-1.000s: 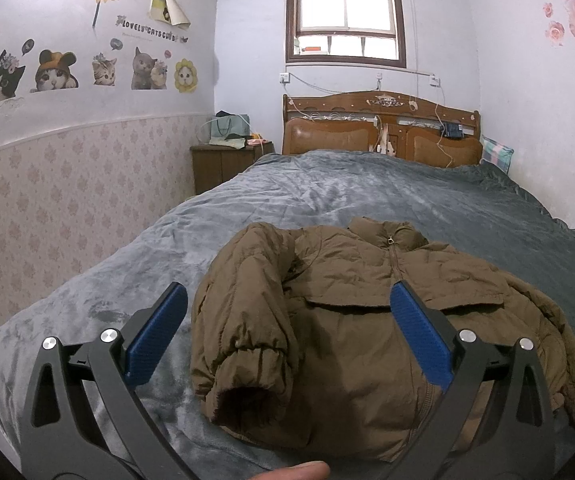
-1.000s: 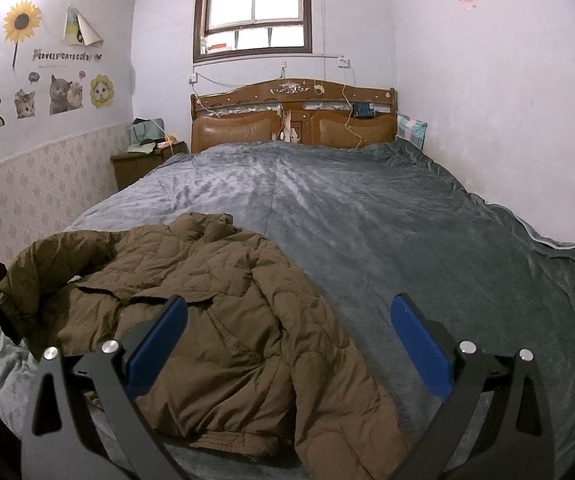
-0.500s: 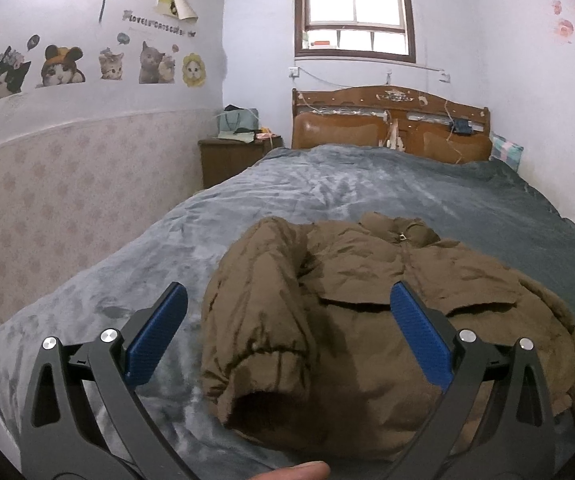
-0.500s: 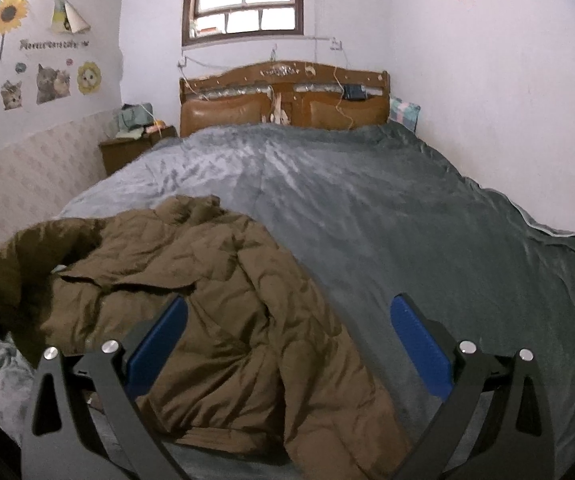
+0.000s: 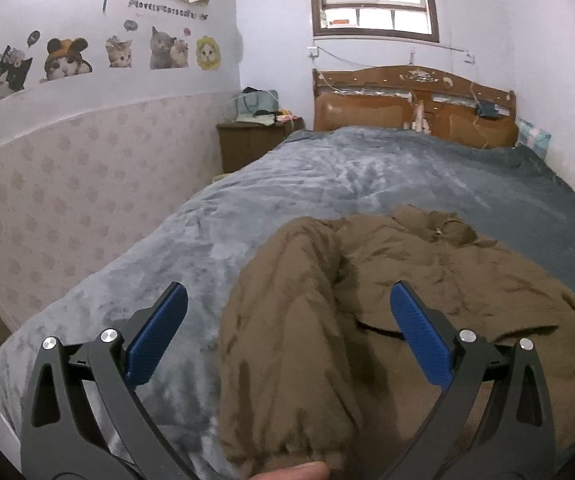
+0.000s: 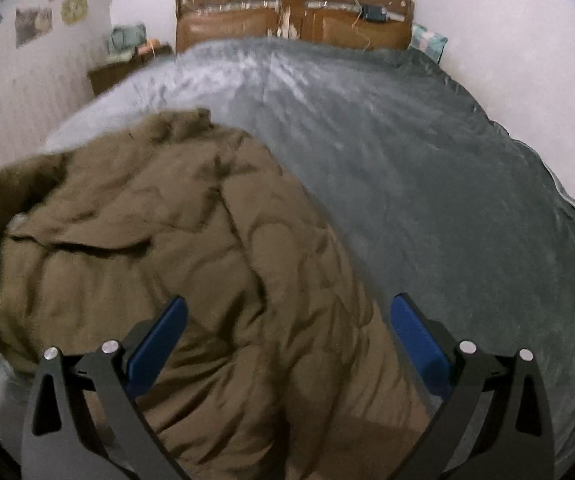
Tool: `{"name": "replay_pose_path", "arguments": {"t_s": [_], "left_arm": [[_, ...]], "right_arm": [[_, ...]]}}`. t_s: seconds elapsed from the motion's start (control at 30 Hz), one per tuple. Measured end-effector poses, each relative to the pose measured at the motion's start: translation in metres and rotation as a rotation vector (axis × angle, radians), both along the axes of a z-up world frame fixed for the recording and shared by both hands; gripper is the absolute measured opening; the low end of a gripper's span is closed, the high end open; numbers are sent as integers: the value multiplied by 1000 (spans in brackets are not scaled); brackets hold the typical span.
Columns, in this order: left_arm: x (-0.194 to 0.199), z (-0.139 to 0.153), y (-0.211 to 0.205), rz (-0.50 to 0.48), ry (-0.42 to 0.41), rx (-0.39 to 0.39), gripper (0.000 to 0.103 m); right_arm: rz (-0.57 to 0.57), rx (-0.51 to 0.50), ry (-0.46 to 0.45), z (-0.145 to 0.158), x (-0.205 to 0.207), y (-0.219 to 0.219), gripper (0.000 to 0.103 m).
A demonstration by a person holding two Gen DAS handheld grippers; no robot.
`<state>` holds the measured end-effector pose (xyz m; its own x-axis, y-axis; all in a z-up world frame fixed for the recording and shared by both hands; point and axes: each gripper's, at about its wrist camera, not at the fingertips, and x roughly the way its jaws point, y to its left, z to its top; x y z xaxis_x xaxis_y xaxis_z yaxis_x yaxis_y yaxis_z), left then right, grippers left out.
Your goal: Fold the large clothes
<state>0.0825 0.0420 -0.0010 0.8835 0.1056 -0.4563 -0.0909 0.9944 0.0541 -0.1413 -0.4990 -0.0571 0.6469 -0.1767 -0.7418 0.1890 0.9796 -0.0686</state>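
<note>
A brown padded jacket (image 5: 427, 300) lies front-up on the grey bedspread (image 5: 327, 176), collar toward the headboard. Its left sleeve (image 5: 287, 340) is folded down along the body, cuff near me. My left gripper (image 5: 287, 332) is open, its blue pads on either side of that sleeve, just above it. In the right wrist view the jacket (image 6: 167, 248) fills the lower left. My right gripper (image 6: 287, 336) is open and hovers over the jacket's right sleeve (image 6: 319, 360), holding nothing.
A wooden headboard (image 5: 415, 100) stands at the far end. A brown nightstand (image 5: 255, 140) with bags sits at the left of the bed. A papered wall (image 5: 67, 200) runs close along the left edge. Bare bedspread (image 6: 467, 200) stretches right of the jacket.
Both grippers have moved forward and down toward the jacket. The right view tilted down strongly, so the window left the frame. Both stay open.
</note>
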Motion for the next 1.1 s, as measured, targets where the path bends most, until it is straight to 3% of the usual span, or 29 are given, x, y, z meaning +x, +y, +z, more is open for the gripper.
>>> {"name": "replay_pose_path", "arguments": {"t_s": [0.07,0.1,0.13,0.17,0.2,0.27,0.33,0.4,0.47,0.57,0.7,0.83,0.87,0.9,0.97,1.1], "left_arm": [[9,-3,2,1,13,7,100],[10,-4,0,1,13,10,100],[14,-8,-2,0,18,26,100],[17,-12,-7,-3,32,38,100],[19,-18,-8,-8,48,47,100],[21,-26,-9,-9,61,56,100],[24,-29,-9,0,65,81,100],[24,-28,-6,16,57,89,100],[25,-25,-6,24,55,80,100],[24,-25,-5,21,55,86,100],[19,-26,-12,-26,57,88,100],[10,-27,-32,-102,48,98,100],[7,-27,-39,-131,43,98,100],[3,-26,-45,-160,37,101,100],[-4,-26,-62,-231,30,128,100],[-2,-36,-75,-253,80,179,100]], "right_arm": [[9,-13,49,-16,16,-1,101],[13,-5,74,-23,23,-3,90],[15,-2,103,-32,30,-4,65],[15,-9,139,-42,37,-6,54],[20,20,148,-48,41,-11,37],[-9,98,131,-50,43,-27,18],[-66,108,96,-44,39,-44,6],[-144,65,27,-28,30,-66,6],[-219,121,-28,-12,21,-99,6],[-307,78,-84,4,7,-129,5],[-452,66,-173,29,-12,-184,5],[-552,-13,-276,50,-31,-207,10],[-559,-35,-268,50,-30,-208,25],[-567,-54,-242,48,-30,-210,57],[-554,-84,-240,47,-40,-203,91],[-461,-71,-259,56,-69,-183,95]]}}
